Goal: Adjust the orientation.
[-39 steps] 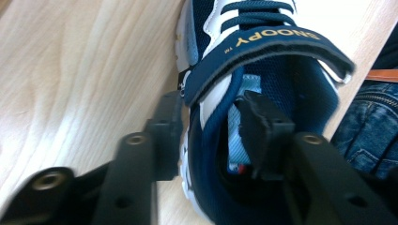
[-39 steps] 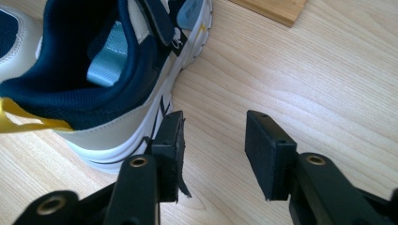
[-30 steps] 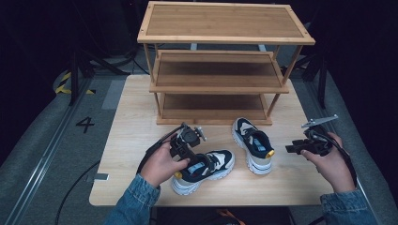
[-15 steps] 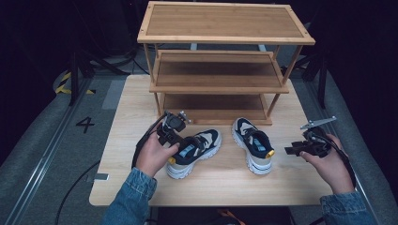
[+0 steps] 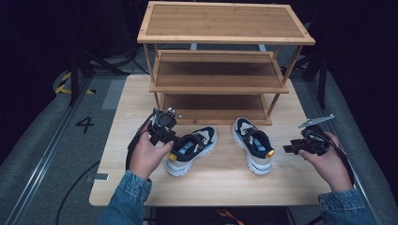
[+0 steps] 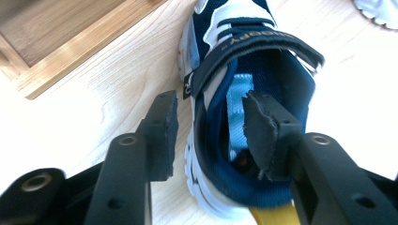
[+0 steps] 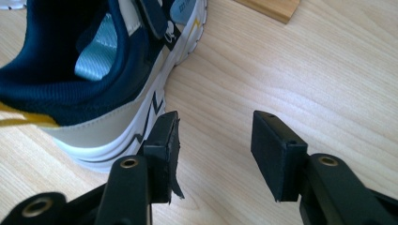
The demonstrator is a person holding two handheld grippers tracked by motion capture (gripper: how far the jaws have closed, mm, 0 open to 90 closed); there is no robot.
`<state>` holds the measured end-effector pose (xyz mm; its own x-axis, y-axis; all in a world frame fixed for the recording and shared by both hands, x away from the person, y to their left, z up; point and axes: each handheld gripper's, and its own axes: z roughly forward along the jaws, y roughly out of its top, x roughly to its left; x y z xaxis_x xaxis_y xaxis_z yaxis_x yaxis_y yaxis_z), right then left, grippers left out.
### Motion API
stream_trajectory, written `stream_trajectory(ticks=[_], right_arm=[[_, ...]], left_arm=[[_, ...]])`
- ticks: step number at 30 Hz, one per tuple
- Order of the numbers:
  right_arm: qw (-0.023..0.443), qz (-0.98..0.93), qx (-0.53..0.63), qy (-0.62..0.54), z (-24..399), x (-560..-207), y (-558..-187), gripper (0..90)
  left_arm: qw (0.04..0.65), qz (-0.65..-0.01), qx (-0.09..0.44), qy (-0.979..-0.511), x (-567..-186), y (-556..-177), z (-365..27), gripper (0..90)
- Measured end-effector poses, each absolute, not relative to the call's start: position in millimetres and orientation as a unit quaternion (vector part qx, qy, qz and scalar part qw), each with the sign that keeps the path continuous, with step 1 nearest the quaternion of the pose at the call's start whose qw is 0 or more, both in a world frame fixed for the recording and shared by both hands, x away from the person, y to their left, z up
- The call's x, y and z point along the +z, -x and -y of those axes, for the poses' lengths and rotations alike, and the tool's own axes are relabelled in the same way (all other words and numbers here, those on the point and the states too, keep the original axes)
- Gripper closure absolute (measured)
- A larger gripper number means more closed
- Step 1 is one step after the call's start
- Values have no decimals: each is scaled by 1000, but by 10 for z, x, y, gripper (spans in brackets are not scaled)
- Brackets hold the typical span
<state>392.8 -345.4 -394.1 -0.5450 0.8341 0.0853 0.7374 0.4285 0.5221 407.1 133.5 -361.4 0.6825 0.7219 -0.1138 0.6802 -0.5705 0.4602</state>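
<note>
The left gripper [image 6: 211, 136] had just been opening, its jaws loosely straddling the collar of the left shoe [image 5: 192, 149] on the table [image 5: 225, 185] before the rack [image 5: 220, 84]; lifted now, that shoe would probably slip out, while the right gripper [image 7: 213, 140] stood released beside the other shoe [image 5: 253, 143]

Table [image 5: 225, 180]: light wooden top, pale grain, rectangular, standing on a grey floor [image 5: 42, 154].
Shoe rack [image 5: 225, 40]: wooden, three tiers, set at the far half of the table, its feet on the table top; all tiers bare.
Left shoe [image 5: 192, 149]: navy, white and beige sneaker with a yellow heel tab, lying on the table just in front of the rack, toe turned toward the rack.
Right shoe [image 5: 253, 143]: matching sneaker, on its sole, beside the first and apart from it, toe toward the rack.
Floor marking [image 5: 85, 124]: a figure four, left of the table.
</note>
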Motion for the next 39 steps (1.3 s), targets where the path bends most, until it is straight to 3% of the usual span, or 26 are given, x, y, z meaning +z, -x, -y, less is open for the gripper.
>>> stream_trajectory(ticks=[9,18,23,39], right_arm=[[86,-849,259,-453,3329,-3955,-4044,535],[91,-842,271,-458,3399,-3887,-4073,538],[95,-838,275,-462,3449,-3865,-4056,538],[98,-836,273,-467,3492,-3872,-3990,535]], left_arm=[[261,-433,44,-862,-3617,-3977,-1648,576],[192,-433,0,-881,-3859,-4008,-1623,711],[198,-432,-8,-880,-3873,-4001,-1628,740],[179,-357,-49,-916,-3865,-3923,-1212,720]])
